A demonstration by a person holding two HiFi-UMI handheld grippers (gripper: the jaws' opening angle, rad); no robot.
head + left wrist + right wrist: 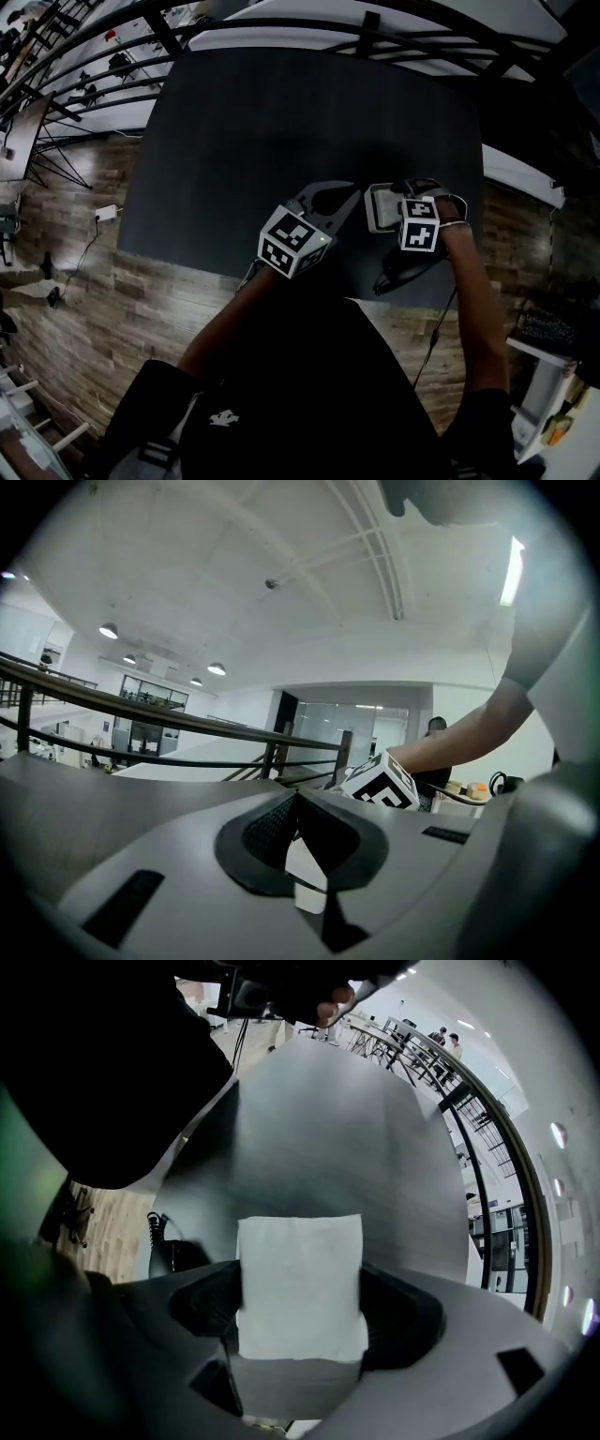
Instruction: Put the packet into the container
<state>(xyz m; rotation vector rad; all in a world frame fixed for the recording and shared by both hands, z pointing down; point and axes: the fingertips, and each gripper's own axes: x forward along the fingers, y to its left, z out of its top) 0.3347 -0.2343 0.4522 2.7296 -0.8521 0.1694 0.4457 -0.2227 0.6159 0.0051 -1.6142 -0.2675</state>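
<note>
A white rectangular packet (pixel 300 1283) sits between the jaws of my right gripper (pixel 300 1309), whose dark pads press on its two long sides. The head view shows the same packet (pixel 379 206) low over the dark table (pixel 281 122), near the table's front right edge, in front of the right gripper (pixel 384 210). My left gripper (pixel 330 201) rests just left of it, jaws together and empty. In the left gripper view the left gripper (pixel 298 799) points upward at the ceiling, its pads meeting. No container shows in any view.
Black railings (pixel 281 28) run behind the table. Wood floor (pixel 84 281) lies to the left with a cable and plug (pixel 105 214). The person's dark-clothed body fills the bottom of the head view. The right gripper's marker cube (pixel 380 785) shows in the left gripper view.
</note>
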